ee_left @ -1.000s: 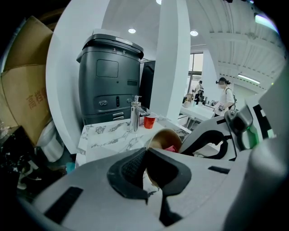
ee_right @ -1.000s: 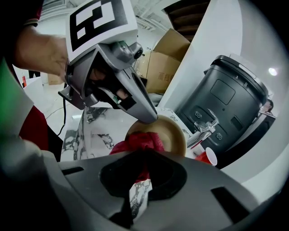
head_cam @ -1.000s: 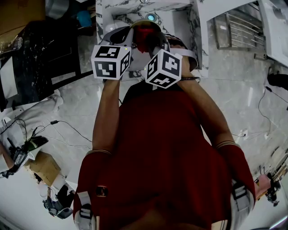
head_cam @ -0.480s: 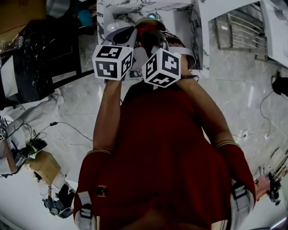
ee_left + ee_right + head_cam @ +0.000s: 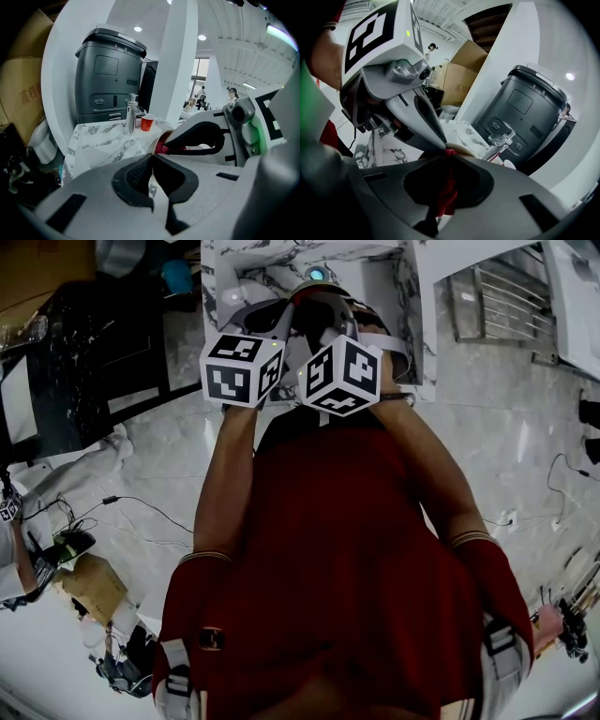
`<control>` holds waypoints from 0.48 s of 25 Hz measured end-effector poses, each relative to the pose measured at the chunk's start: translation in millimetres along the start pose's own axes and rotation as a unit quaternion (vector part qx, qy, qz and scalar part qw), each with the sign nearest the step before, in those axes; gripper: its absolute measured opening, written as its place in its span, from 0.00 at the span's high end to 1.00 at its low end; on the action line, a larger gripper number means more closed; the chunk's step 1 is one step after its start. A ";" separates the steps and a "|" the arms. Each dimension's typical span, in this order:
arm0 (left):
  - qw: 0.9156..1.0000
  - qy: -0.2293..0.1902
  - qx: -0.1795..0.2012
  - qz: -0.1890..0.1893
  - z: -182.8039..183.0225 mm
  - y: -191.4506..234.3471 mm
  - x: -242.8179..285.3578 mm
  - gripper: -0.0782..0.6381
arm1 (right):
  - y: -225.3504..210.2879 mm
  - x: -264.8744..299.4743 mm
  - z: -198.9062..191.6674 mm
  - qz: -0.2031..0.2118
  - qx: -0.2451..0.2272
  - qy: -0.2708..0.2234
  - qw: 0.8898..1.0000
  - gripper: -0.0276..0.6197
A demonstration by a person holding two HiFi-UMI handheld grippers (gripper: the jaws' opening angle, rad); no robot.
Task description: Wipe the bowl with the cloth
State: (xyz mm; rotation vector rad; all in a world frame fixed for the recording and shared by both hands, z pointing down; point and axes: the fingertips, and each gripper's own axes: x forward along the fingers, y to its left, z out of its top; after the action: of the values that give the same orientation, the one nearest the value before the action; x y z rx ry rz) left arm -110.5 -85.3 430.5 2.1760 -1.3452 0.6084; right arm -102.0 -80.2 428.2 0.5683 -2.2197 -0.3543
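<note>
Red cloth sits pinched in right hand-held gripper; left hand-held gripper seemingly clamps the bowl.

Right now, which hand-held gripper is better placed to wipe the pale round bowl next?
Right, probably. The right hand-held gripper is shut on the red fabric cloth beside the pale round bowl; the left hand-held gripper grips its rim, steadying it.
</note>
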 end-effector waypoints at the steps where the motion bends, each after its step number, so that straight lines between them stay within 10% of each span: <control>1: 1.000 0.001 0.001 -0.001 -0.4 -0.7 0.3 0.87 | -2.4 -0.1 -0.6 -0.007 0.001 0.001 1.000 0.92; 12: 1.000 0.003 -0.005 0.012 -5.6 11.2 -4.0 0.87 | -15.9 -10.1 -12.3 -0.029 0.008 0.005 1.000 0.92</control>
State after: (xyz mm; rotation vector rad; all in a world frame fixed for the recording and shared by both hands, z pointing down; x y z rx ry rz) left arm -122.9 -83.5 434.5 2.1519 -1.3707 0.6153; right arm -82.3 -89.7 422.9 0.6428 -2.2014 -0.3646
